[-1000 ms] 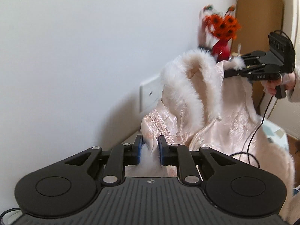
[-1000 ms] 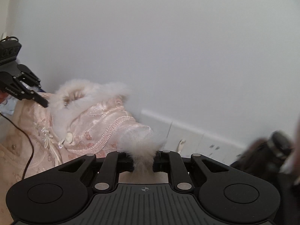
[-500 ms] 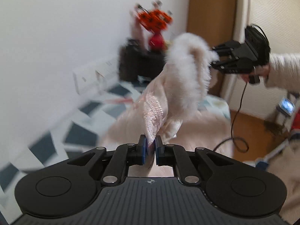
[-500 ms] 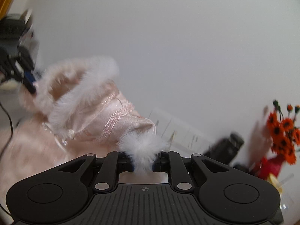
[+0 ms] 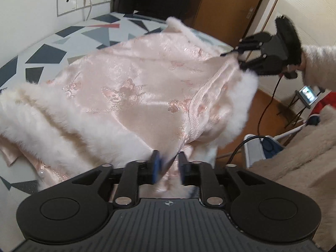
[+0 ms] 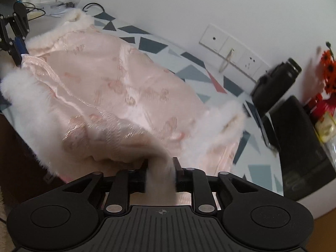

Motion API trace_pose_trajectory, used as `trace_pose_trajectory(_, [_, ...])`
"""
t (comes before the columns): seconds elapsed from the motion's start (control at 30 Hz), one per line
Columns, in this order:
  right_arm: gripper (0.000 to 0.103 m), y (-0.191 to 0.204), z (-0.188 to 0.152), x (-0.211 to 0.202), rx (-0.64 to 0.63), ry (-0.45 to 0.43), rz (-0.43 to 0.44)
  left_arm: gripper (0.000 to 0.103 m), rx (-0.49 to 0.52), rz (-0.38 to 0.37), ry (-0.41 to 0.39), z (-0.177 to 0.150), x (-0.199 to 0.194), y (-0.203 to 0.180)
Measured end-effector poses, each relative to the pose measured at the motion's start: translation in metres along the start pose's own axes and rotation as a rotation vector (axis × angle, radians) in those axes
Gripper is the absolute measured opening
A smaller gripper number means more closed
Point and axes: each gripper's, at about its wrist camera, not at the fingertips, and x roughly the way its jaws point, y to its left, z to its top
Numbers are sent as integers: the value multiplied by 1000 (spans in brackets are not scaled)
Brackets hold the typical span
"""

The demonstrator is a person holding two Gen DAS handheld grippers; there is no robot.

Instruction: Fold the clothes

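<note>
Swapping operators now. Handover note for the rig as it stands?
Left tool: shut on the pink fur-trimmed garment, pinching a satin edge.
Right tool: shut on the garment's fur trim.
The garment is stretched between both tools, its far part draped on the patterned bed sheet.
Done: picked up and spread. No fold visible yet.
Left: lay flat, fold.

Black ribbed grippers (blue pads), fluffy cream sleeve.
</note>
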Motion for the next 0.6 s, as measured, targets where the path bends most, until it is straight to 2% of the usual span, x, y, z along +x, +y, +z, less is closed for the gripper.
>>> trace_pose_trajectory(0.03, [29,-5,0,-2,12,15,2,39,-40,10,-31,0,-7,7])
trace_pose_trajectory(0.07, [30,-10,0,-6,22,21,2,42,-79,21,-62,1,-14,14])
trace_pose_trajectory(0.17, [39,-23,-5,-22,65,18,0,45,-198,51,-156,2,-34,34])
trace_pose_trajectory(0.3, [50,-54,-2,-42,163,-33,1,57,-356,93,-280,4,-62,62])
trace_pose_trajectory(0.4, [55,-79,7,-42,229,-63,27,57,-477,124,-371,6,-81,83])
trace_pose_trajectory(0.5, [62,-94,16,-33,195,-11,30,57,-606,145,-408,2,-74,104])
trace_pose_trajectory(0.6, [62,-103,12,-18,151,80,21,63,-653,188,-412,1,-65,113])
